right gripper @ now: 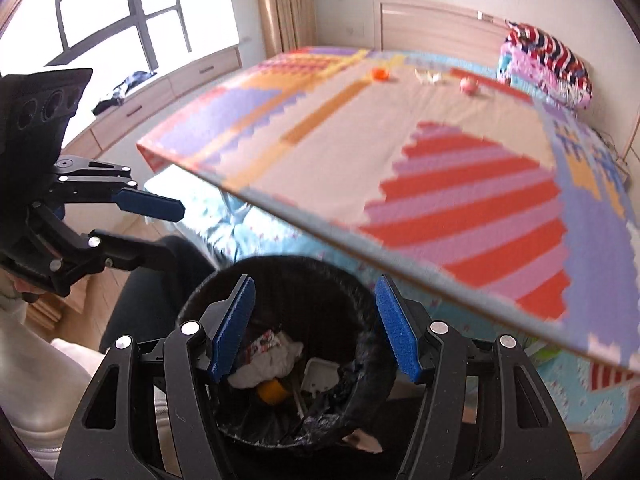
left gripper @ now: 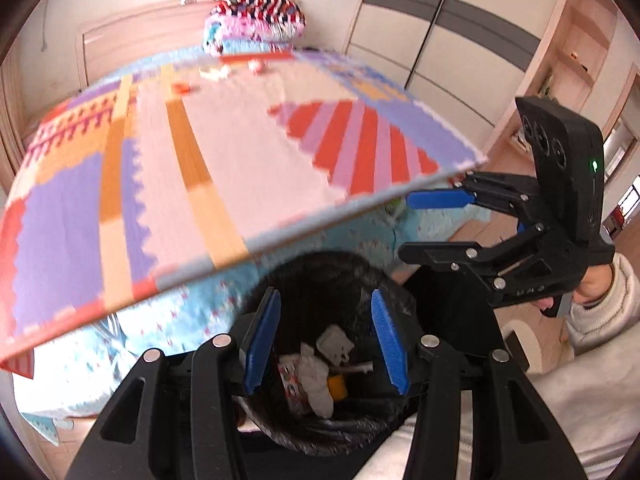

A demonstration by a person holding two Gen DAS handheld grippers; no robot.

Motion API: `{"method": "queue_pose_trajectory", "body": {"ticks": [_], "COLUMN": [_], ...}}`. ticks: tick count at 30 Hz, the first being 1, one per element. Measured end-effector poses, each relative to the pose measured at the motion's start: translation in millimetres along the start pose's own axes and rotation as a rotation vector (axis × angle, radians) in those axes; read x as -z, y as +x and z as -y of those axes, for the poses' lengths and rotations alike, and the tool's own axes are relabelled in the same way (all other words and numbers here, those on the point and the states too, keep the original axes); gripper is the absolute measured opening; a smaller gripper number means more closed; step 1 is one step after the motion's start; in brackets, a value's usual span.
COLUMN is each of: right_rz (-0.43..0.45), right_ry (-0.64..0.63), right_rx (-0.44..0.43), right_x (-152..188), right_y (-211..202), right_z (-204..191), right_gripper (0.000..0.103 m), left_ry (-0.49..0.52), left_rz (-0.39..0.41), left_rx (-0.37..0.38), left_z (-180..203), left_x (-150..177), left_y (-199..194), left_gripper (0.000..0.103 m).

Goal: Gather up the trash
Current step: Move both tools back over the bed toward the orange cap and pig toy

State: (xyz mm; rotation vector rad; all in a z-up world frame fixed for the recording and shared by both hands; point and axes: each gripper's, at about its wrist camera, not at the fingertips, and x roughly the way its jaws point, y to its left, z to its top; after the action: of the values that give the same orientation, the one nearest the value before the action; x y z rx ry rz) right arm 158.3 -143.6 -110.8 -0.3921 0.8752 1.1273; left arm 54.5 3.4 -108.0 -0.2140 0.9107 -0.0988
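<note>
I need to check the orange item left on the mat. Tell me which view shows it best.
The right wrist view: the orange item lies unobstructed and fairly distinct on the patterned mat there. In the left wrist view it is only a small, motion-blurred orange smear at the mat's far end.

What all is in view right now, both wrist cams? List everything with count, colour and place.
Trash bin: one, black with black liner, on the floor by the bed, below both grippers.
Trash in bin: crumpled white tissue, printed wrapper, yellow piece, white flat piece.
Foam mat: one, pink, purple, orange and red, on the bed.
Items on mat, far end: orange piece, white scrap, pink ball.
Folded bedding: one pile, striped and pink, by the headboard.
Wardrobe: white with grey bands, right of the bed.
Window: dark-framed, left of the bed.
Left gripper: black, blue pads, open, empty.
Right gripper: same, open, empty.
</note>
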Motion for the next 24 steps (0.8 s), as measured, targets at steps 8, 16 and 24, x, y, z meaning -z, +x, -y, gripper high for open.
{"method": "queue_pose_trajectory", "body": {"ticks": [8, 16, 24], "right_rz": [0.056, 0.102, 0.133], "right_ry": [0.011, 0.034, 0.059], "right_rx": [0.042, 0.090, 0.156], "right_x": [-31, -65, -97], "right_y": [-7, -4, 8], "right_z": [17, 39, 64], "right_gripper": [0.063, 0.062, 0.063], "left_ry": [0.006, 0.013, 0.007], "left_rz": [0.073, 0.100, 0.114], "left_rx": [-0.035, -0.048, -0.083], "left_z": [-15, -36, -65], "left_x": [-37, -72, -112], "left_y": [-12, -10, 2], "left_gripper": [0.046, 0.046, 0.046]}}
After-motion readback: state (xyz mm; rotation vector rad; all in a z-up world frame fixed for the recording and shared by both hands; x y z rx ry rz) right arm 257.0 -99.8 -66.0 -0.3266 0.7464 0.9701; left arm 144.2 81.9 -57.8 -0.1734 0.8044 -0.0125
